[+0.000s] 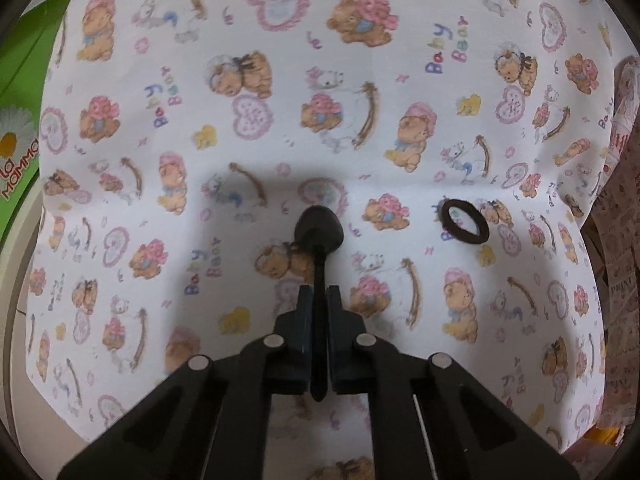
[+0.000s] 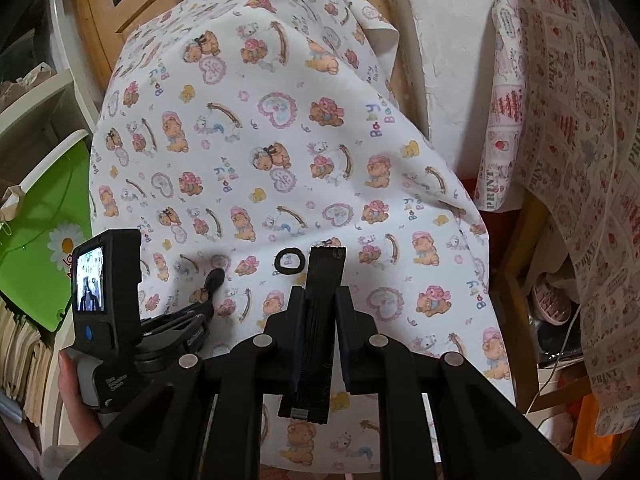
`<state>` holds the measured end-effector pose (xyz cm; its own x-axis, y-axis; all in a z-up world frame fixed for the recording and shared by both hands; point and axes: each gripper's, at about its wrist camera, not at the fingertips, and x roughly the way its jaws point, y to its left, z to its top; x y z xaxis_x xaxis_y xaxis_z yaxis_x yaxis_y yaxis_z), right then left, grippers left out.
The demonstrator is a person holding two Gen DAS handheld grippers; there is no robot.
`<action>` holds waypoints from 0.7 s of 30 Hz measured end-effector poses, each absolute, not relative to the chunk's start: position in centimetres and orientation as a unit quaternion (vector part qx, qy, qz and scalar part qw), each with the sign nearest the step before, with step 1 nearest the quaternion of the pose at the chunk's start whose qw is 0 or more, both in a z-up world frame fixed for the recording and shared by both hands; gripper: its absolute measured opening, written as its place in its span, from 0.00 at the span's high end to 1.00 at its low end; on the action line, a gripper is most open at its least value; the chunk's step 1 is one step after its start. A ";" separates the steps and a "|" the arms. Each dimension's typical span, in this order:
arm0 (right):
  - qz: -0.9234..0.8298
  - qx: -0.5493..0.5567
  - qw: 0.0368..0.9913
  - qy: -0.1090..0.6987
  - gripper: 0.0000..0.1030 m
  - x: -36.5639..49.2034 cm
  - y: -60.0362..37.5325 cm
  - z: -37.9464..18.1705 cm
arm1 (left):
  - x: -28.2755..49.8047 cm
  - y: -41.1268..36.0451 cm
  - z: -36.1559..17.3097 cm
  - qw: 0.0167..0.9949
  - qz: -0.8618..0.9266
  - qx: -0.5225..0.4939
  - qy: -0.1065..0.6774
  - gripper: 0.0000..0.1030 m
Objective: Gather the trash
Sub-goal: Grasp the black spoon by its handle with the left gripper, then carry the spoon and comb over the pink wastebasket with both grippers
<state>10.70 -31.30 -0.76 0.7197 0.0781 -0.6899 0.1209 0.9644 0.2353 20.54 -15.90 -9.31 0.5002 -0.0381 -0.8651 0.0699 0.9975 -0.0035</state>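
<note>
A black plastic spoon lies along the bear-print cloth, its bowl pointing away. My left gripper is shut on the spoon's thin handle. To the right of the spoon a black elastic ring lies flat on the cloth. In the right wrist view my right gripper is shut on a flat black strip that sticks out past the fingertips. The ring lies just left of the strip's end. The left gripper with the spoon is at the lower left, held by a hand.
A green box with a daisy print stands left of the cloth. A red-patterned cloth hangs over a wooden chair at the right. White shelves stand at the far left, and a wooden frame lies behind the cloth.
</note>
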 end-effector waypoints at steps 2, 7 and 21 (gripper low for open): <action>-0.009 0.132 0.919 0.372 0.84 10.6 -31.1 -0.6 | 20.3 -14.3 -9.1 0.864 -0.031 0.009 0.503 0.95; -0.010 0.138 0.919 0.368 0.84 10.4 -30.8 -0.5 | 17.6 -9.8 -6.9 0.874 -0.038 -0.010 0.485 0.95; 0.087 0.068 0.923 0.369 0.84 7.2 -24.7 -0.5 | 11.2 -6.0 -0.8 0.904 -0.072 -0.030 0.421 0.95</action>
